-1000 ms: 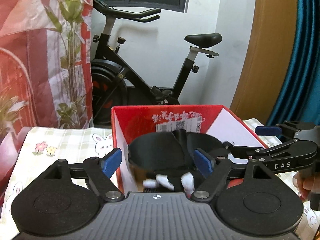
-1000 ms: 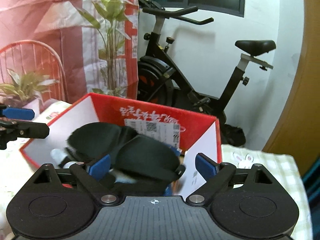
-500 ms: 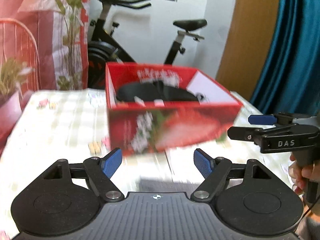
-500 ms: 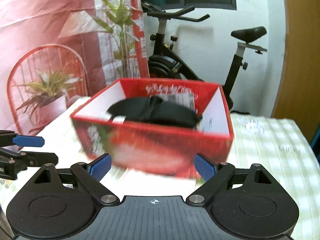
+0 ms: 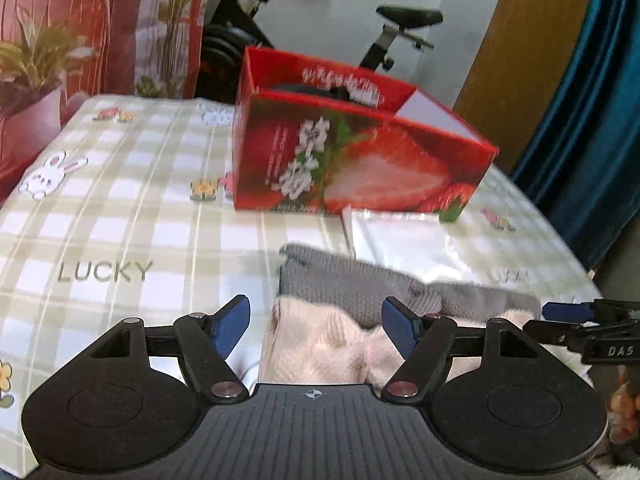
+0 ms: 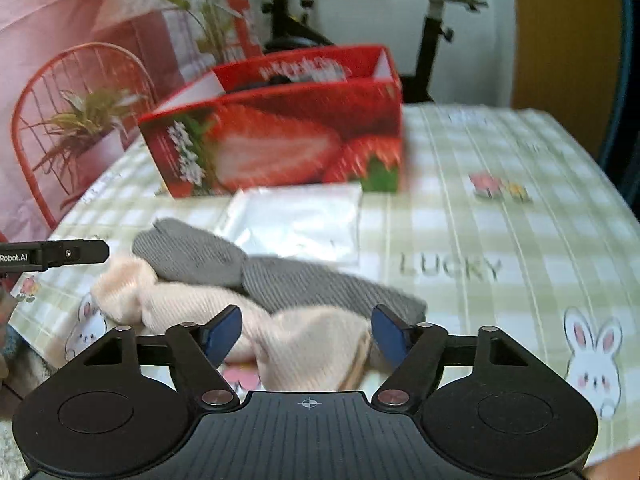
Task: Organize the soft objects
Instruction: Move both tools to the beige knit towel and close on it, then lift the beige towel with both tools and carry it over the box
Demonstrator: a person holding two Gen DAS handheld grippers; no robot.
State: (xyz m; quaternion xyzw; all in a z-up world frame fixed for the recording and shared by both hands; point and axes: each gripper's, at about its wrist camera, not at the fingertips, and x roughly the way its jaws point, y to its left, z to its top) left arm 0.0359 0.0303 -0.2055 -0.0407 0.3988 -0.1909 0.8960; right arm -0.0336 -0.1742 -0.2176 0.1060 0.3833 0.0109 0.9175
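the red box (image 5: 360, 160) is motion-blurred in both views, its lettering unreadable; dark contents (image 5: 304, 88) show only as a sliver above its rim, kind not discernible. the near end of the cream sock (image 6: 312, 344) is hidden behind the right tool (image 6: 306, 334) body. the grey sock (image 5: 360, 288) is partly overlapped by the cream sock. the exercise bike (image 6: 436, 12) is cut off by the top edge.

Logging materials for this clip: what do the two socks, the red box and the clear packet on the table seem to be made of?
Cream sock: soft ribbed knit, matte; fibre unclear.
Grey sock: finer ribbed knit, matte, limp.
Strawberry box: likely printed cardboard, with thin stiff walls, white inside, slightly glossy.
Clear packet: probably thin plastic film, judging by shiny wrinkled highlights.
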